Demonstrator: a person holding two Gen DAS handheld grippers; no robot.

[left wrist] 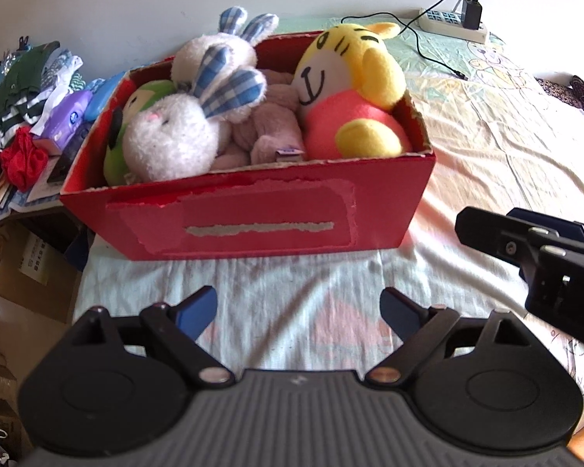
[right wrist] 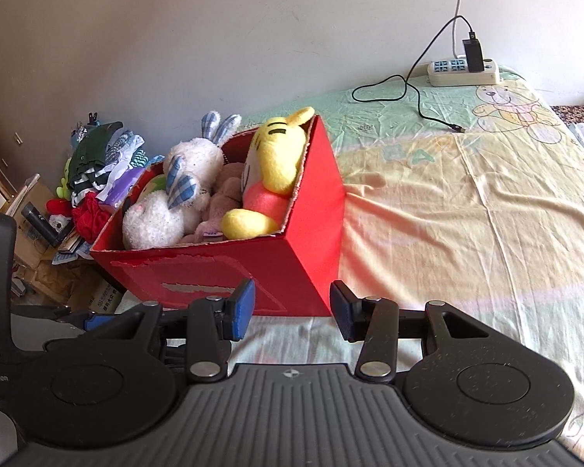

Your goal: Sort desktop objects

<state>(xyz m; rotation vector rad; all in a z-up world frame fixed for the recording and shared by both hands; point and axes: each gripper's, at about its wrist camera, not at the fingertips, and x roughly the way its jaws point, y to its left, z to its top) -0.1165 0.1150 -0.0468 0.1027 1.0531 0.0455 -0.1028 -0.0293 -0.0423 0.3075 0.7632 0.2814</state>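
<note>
Blue-padded and black-framed, the left gripper [left wrist: 299,313] stands with its jaws spread wide and nothing between them, above the pale printed bedsheet [left wrist: 292,292]. The right gripper [right wrist: 292,309] is parted to a narrower gap, likewise empty; in the left wrist view its black body juts in from the right edge [left wrist: 525,241], just beside the left tool.

Directly ahead of both tools sits the red cardboard box [left wrist: 253,218], resting on the sheet near the bed's left edge. Its front face shows torn paper and a grey scuffed strip. The right gripper's fingers frame the box's near right corner [right wrist: 292,272] without touching it.

Contents of the box, packed together:
- white plush rabbit with blue checked ears [left wrist: 175,132], at the left, lying over a green plush toy [left wrist: 152,91];
- pinkish-mauve plush toy [left wrist: 272,132], centre, partly buried;
- yellow tiger plush in a coral-pink top [left wrist: 350,93], at the right, leaning against the box wall.

Left of the box, off the bed, lies a heap of clothes and small packets [left wrist: 39,97]. At the far end of the bed a white power strip [right wrist: 463,72] lies with a black charger and cable plugged in.
</note>
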